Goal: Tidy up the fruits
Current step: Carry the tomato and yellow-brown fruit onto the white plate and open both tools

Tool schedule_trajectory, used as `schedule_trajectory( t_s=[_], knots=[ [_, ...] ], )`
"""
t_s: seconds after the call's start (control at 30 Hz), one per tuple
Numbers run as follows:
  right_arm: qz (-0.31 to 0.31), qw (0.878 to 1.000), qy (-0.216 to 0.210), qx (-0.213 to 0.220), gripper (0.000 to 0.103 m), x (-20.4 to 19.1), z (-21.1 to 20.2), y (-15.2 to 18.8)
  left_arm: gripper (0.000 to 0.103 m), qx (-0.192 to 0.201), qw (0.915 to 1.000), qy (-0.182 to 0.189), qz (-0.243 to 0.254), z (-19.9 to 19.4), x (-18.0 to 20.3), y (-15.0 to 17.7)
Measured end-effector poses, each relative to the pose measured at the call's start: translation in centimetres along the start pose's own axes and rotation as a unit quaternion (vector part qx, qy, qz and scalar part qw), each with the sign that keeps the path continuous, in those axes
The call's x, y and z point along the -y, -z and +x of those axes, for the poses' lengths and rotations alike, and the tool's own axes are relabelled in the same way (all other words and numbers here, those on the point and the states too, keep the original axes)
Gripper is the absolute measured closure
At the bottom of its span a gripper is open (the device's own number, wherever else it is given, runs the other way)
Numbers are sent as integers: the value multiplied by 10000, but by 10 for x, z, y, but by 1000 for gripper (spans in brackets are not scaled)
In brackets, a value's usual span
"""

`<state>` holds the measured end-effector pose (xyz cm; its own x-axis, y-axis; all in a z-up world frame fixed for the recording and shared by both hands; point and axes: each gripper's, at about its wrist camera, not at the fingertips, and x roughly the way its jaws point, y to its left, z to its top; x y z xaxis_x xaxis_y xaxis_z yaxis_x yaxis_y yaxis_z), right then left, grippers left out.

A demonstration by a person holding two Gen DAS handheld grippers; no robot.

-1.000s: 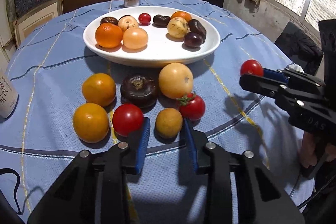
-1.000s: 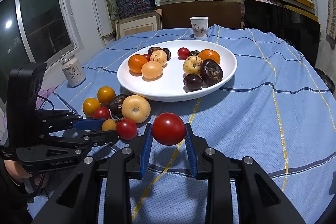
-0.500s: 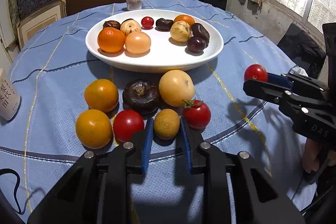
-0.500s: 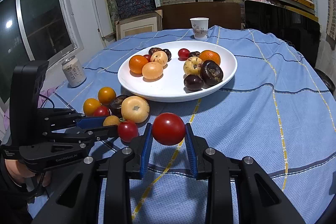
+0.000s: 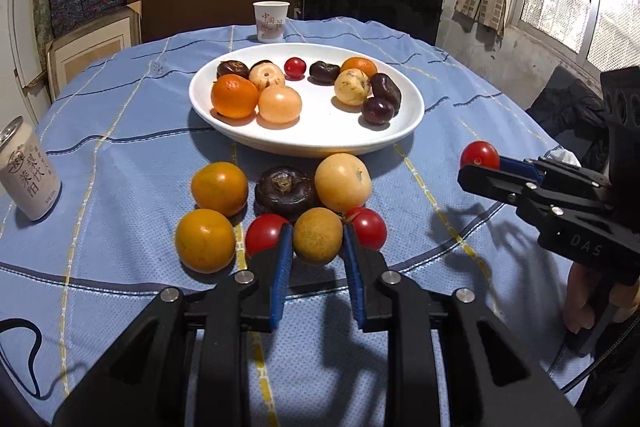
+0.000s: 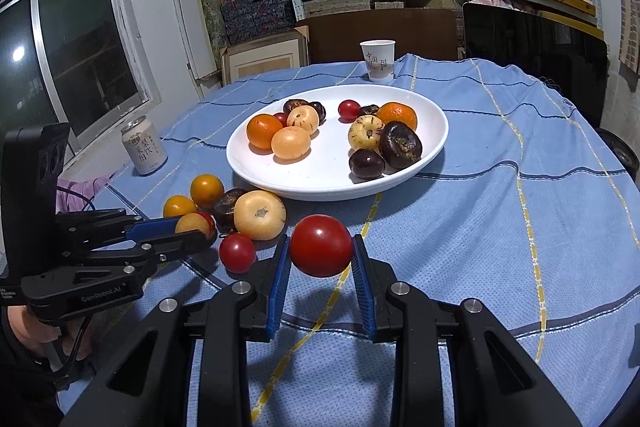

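The left hand-held gripper (image 5: 317, 247), low centre, brackets a tan fruit (image 5: 318, 235) on the bench, pads seemingly touching; tomatoes crowd both sides and may roll; the right hand-held gripper (image 6: 320, 259) clamps a tomato (image 6: 321, 245) aloft.

left gripper (image 6: 196, 231) body says "GenRobot.AI" | right gripper (image 5: 480, 167) side shows "DAS", rest is cut off | can (image 5: 28, 175) has Chinese characters, 梨 and 茶 I think | cup (image 5: 271, 21) has red Chinese print, too small to read
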<state>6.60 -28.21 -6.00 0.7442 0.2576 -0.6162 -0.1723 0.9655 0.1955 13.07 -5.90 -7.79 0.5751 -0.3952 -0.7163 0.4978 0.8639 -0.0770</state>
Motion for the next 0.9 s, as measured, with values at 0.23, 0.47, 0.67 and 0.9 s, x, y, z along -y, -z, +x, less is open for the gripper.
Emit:
schedule_trajectory(
  t_s=[0.23, 0.47, 0.67, 0.9],
  knots=[
    [106, 9999, -6, -3, 72, 6, -13, 5, 79, 397, 9987, -303, -141, -36, -1, -5],
    [37, 10000, 75, 46, 72, 8, -31, -3, 79, 702, 9952, -678, -118, -61, 5, -21],
    [-177, 9996, 87, 217, 72, 7, -38, -40, 79, 780, 9952, -580, -125, -59, 5, -51],
    [-393, 9990, 14, 191, 72, 10, -9, -107, 79, 677, 9967, -421, -156, -23, 2, -105]
  ],
)
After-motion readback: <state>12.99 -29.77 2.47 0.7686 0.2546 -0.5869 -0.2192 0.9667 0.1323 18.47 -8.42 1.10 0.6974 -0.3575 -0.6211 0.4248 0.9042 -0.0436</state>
